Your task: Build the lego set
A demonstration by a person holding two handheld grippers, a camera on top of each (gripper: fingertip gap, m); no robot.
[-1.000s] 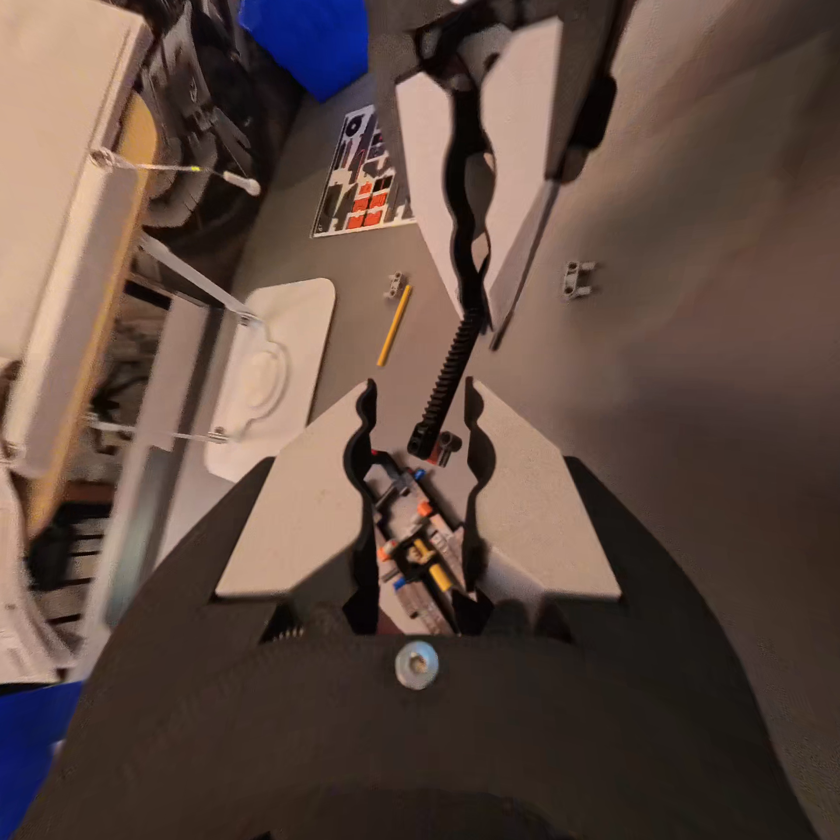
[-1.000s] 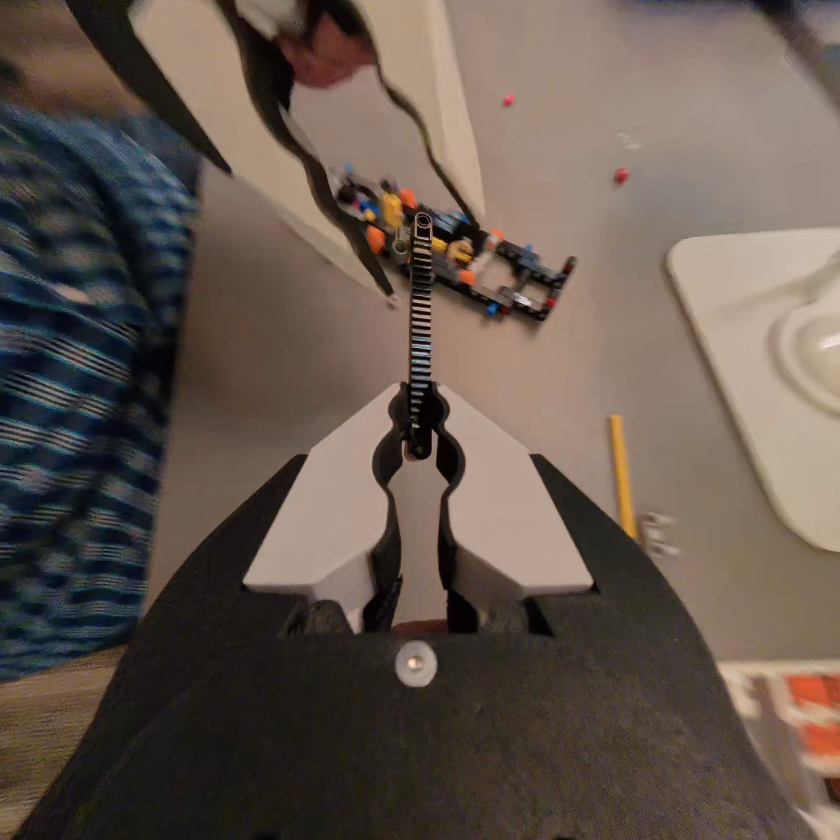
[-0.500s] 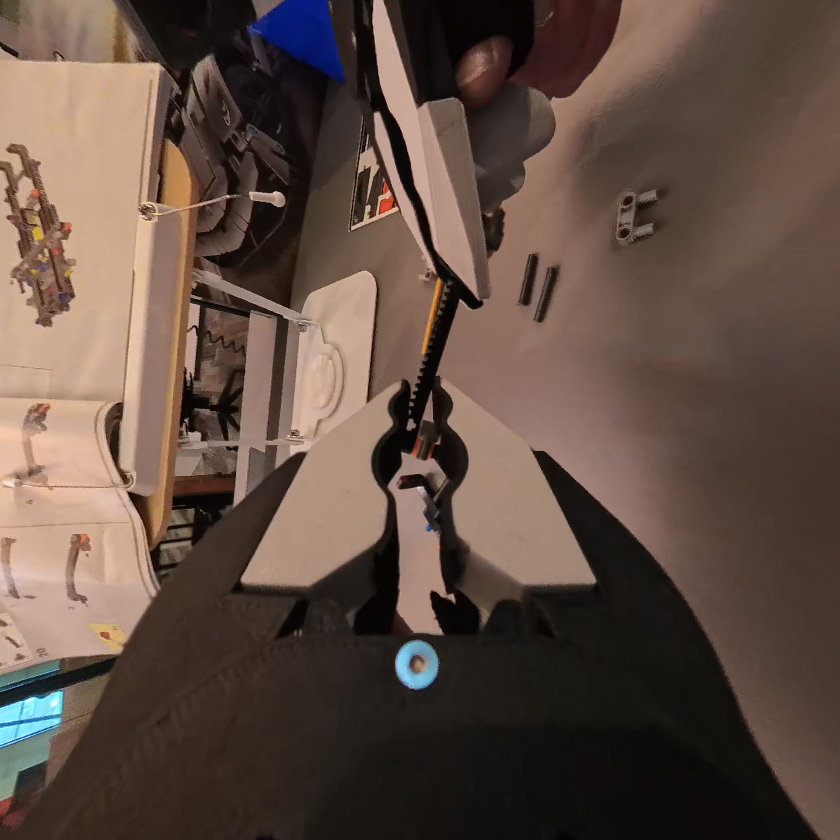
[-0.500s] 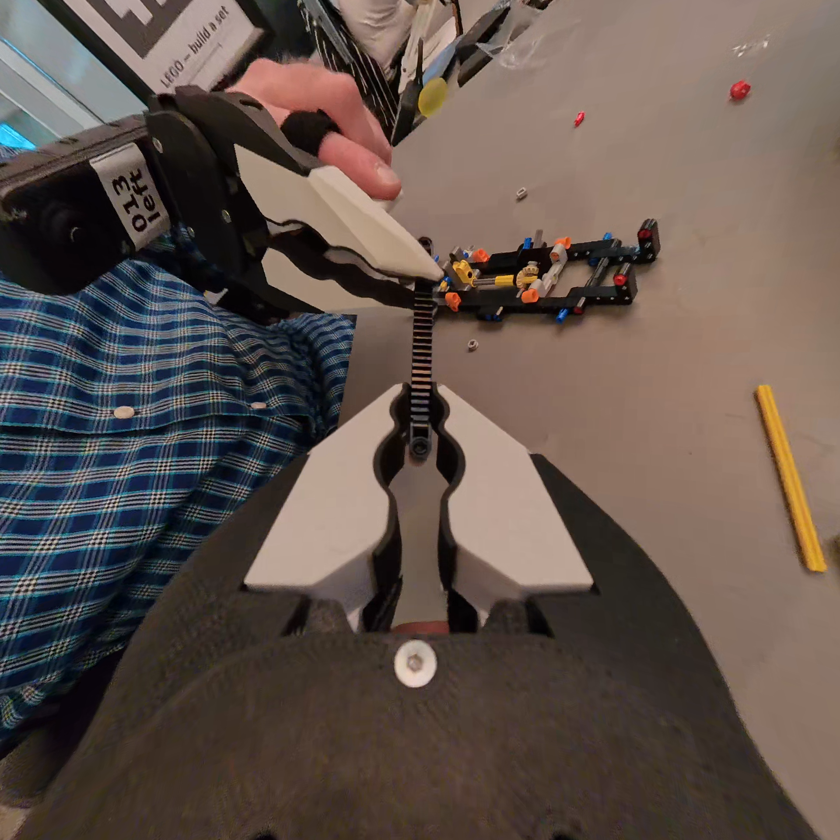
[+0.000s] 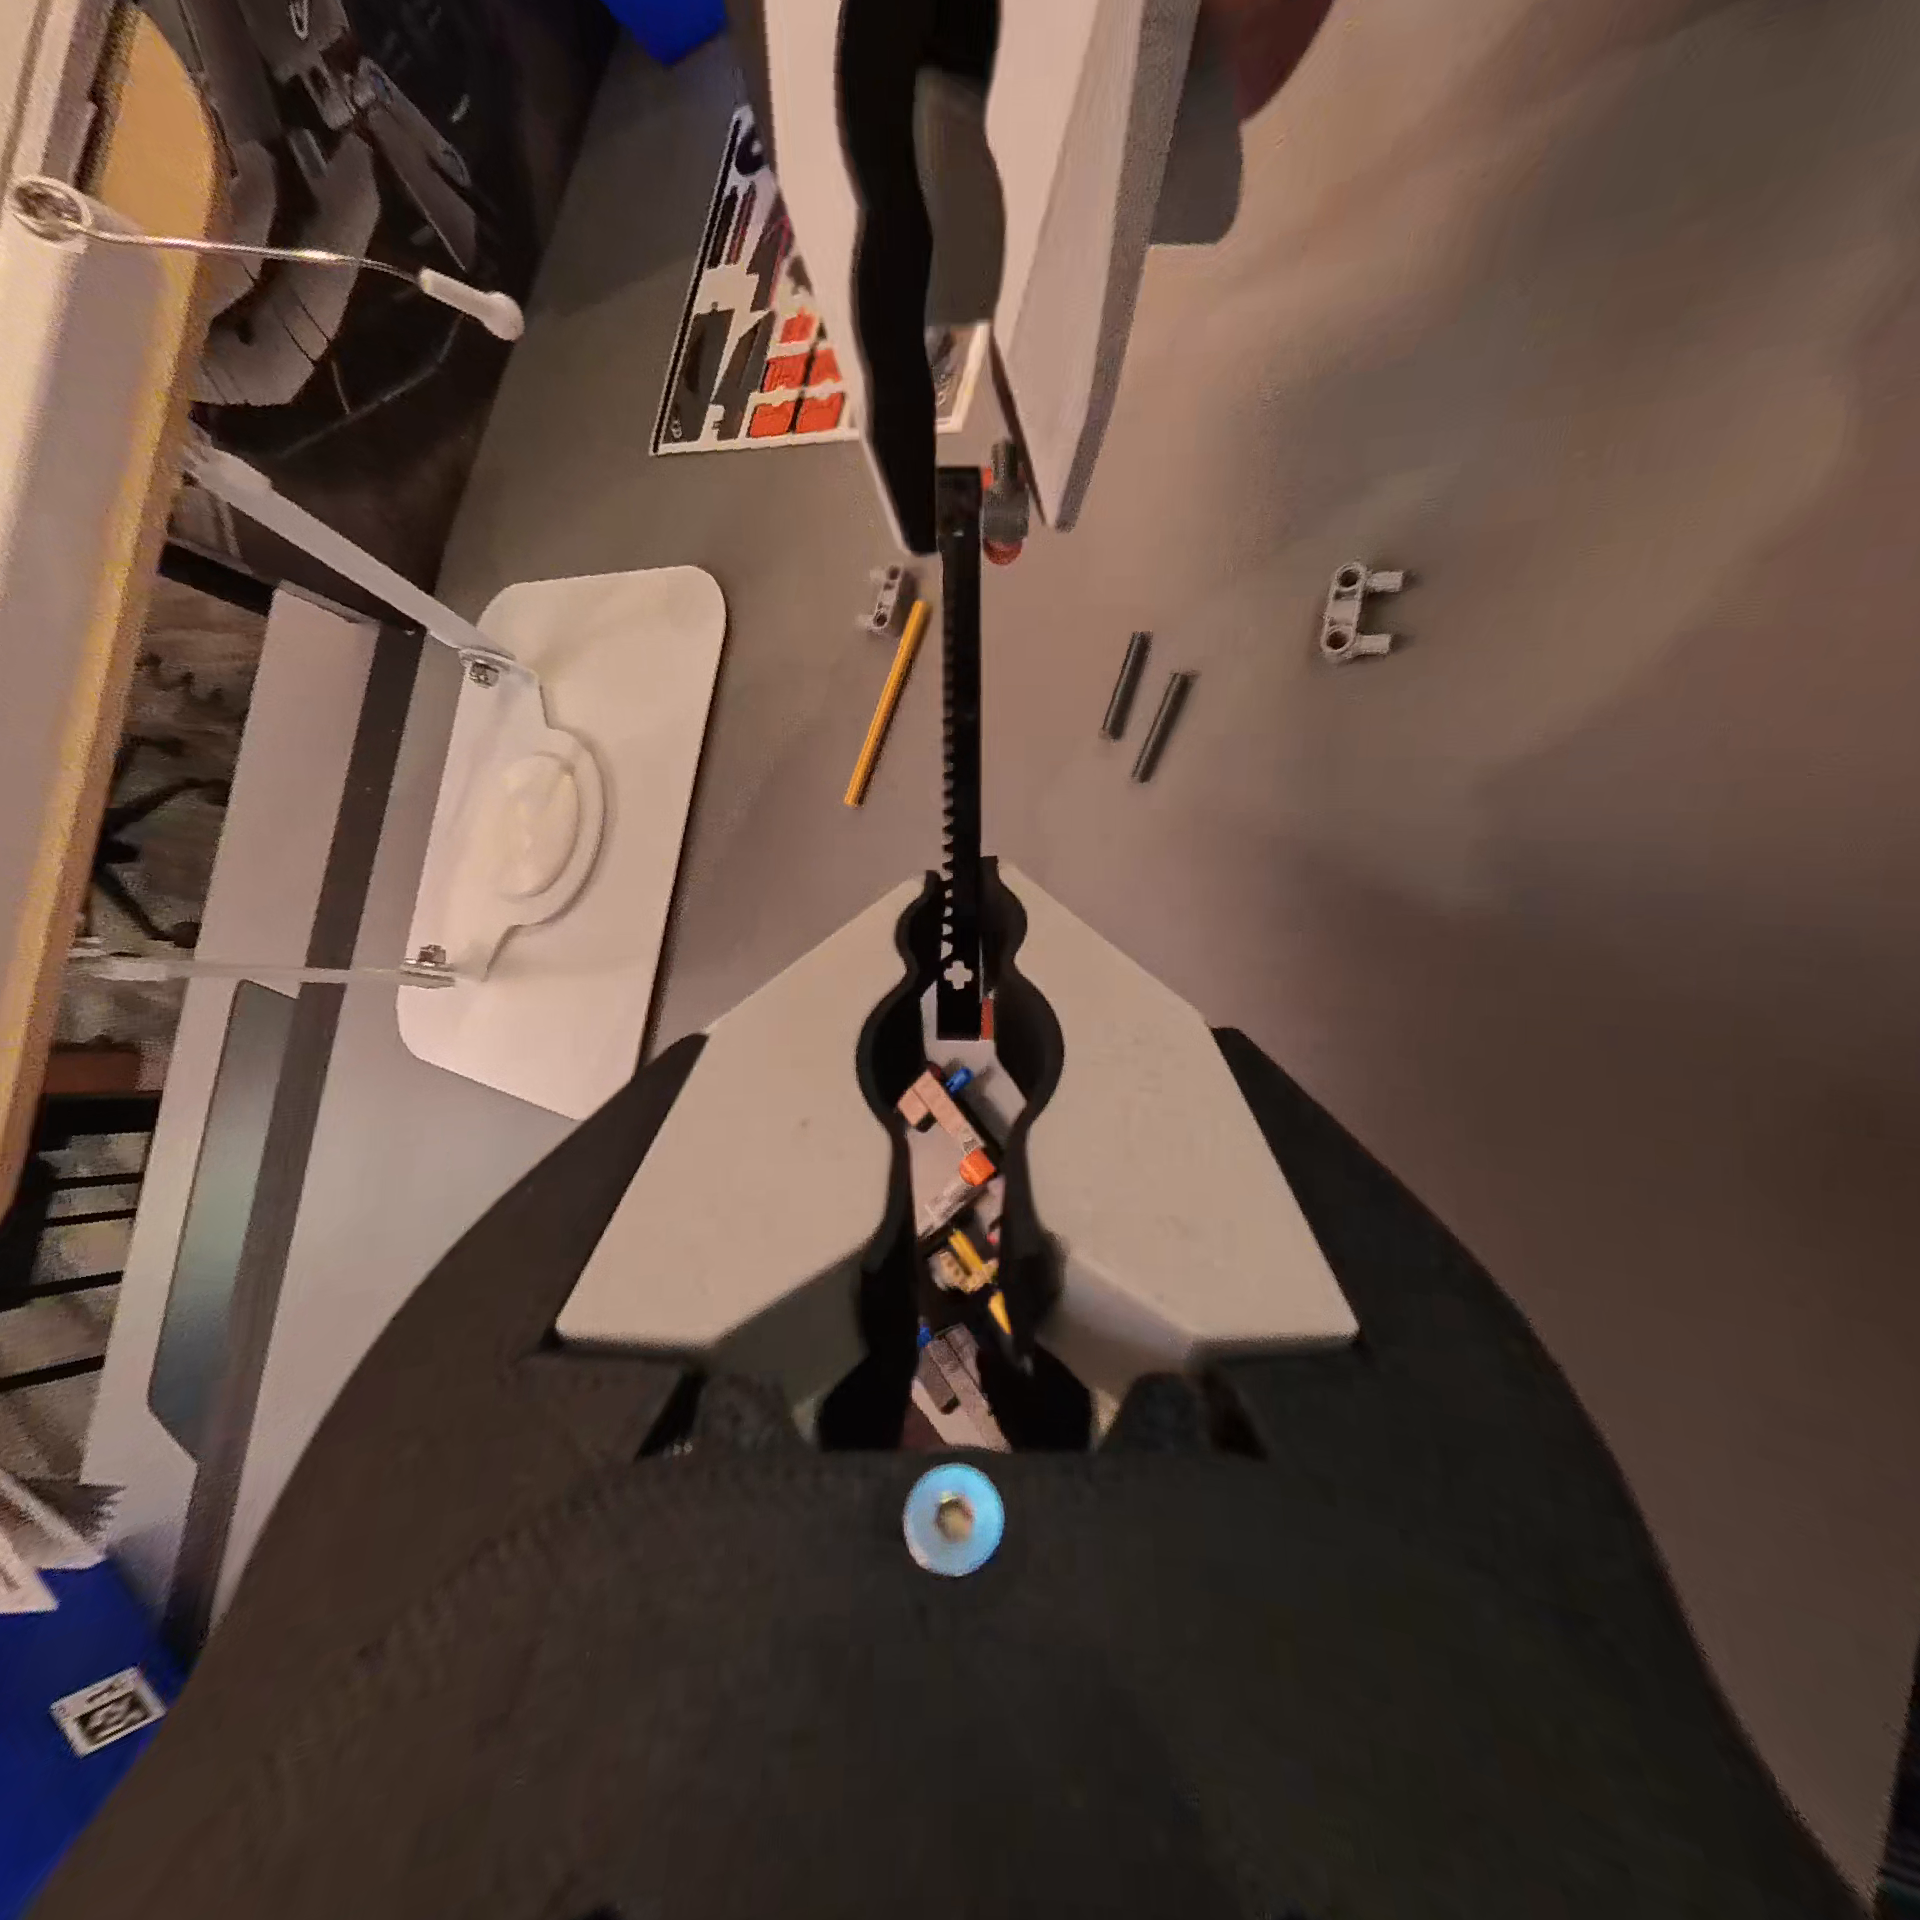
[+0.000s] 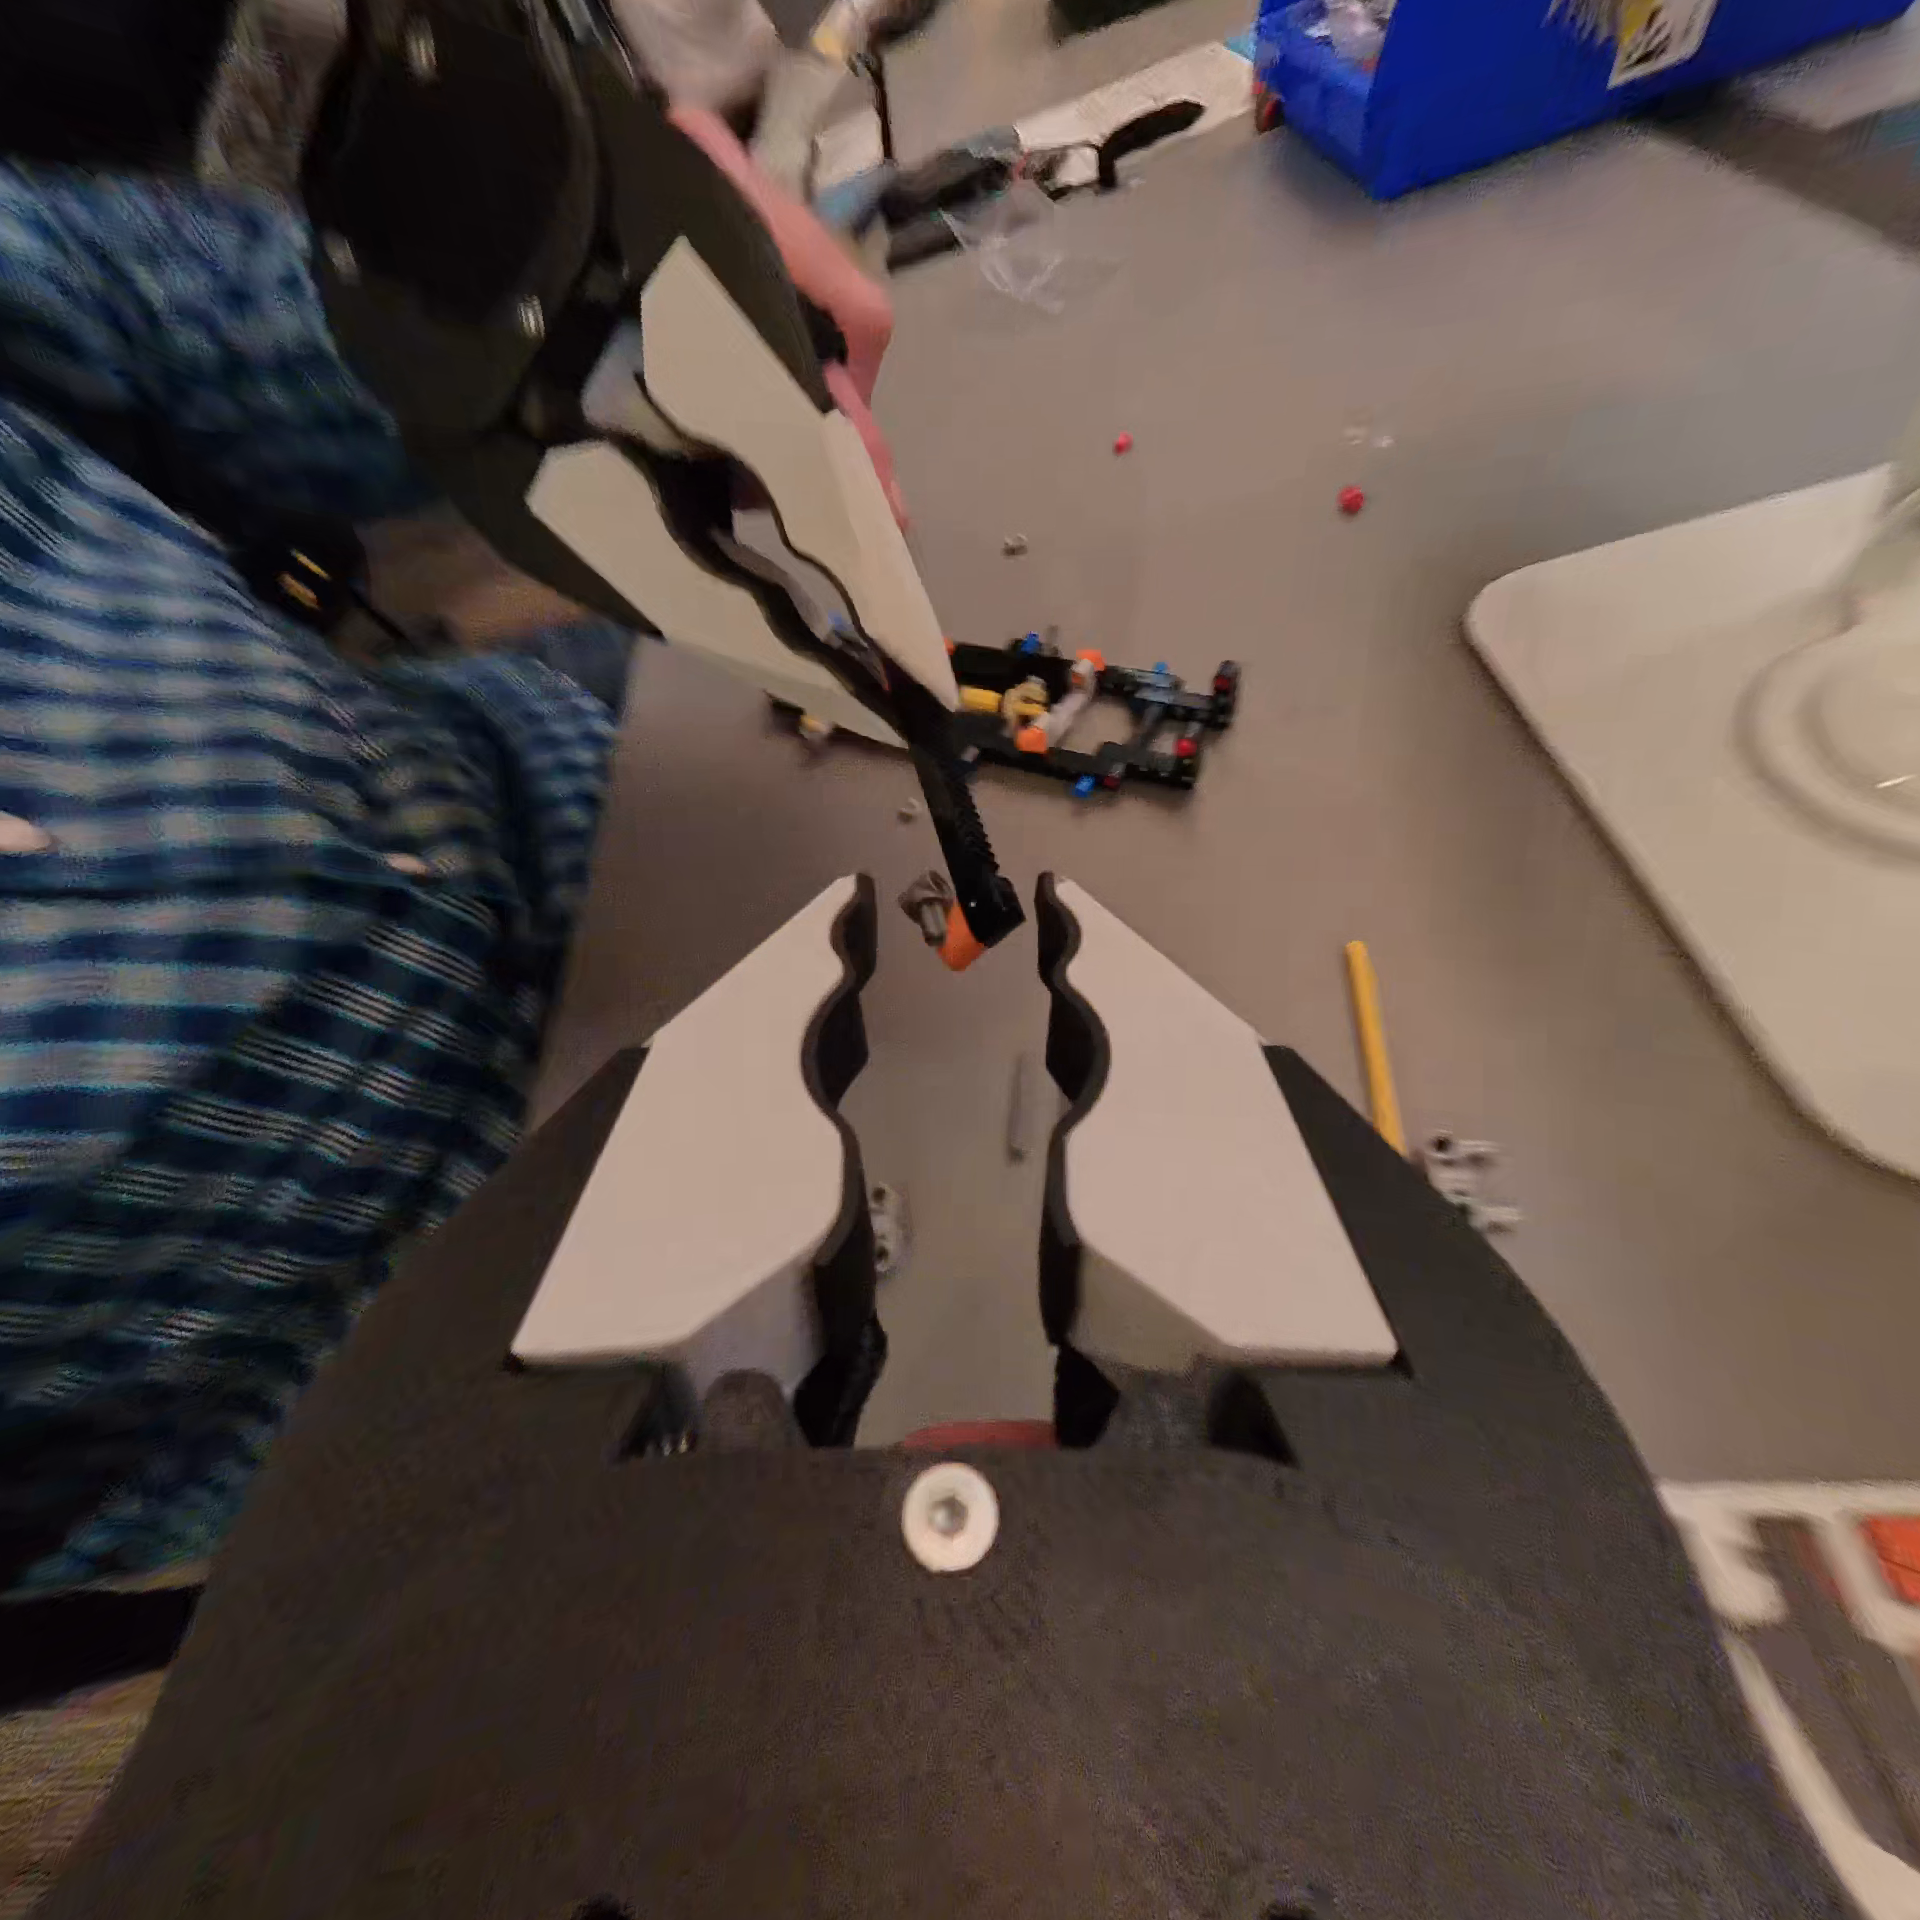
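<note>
A black toothed rack (image 5: 961, 727) runs between my two grippers above the grey table (image 5: 1455, 935). My left gripper (image 5: 961, 883) is shut on its near end, which has a cross hole. A small grey and orange pin (image 6: 951, 930) sits on the far end. My right gripper (image 6: 951, 894) is open, with its fingertips on either side of that far end and not touching it. It also shows in the left wrist view (image 5: 982, 520). The black Lego chassis (image 6: 1101, 717) with coloured pins lies on the table below the left gripper (image 6: 904, 686).
On the table lie a yellow axle (image 5: 883, 707), two black axles (image 5: 1143, 707), a grey connector (image 5: 1361, 613), a sticker sheet (image 5: 748, 353) and a white stand base (image 5: 582, 810). Small red pieces (image 6: 1349, 499) and a blue bin (image 6: 1507, 94) lie farther off. A plaid sleeve (image 6: 208, 831) is at left. Some 6 cm of space lies between my two pairs of fingers. The right tips stand about 11 cm off the grey connector (image 5: 1361, 613).
My left gripper closed on the rack's free end. My right gripper then opened and let the rack go, so the left one alone holds it.
</note>
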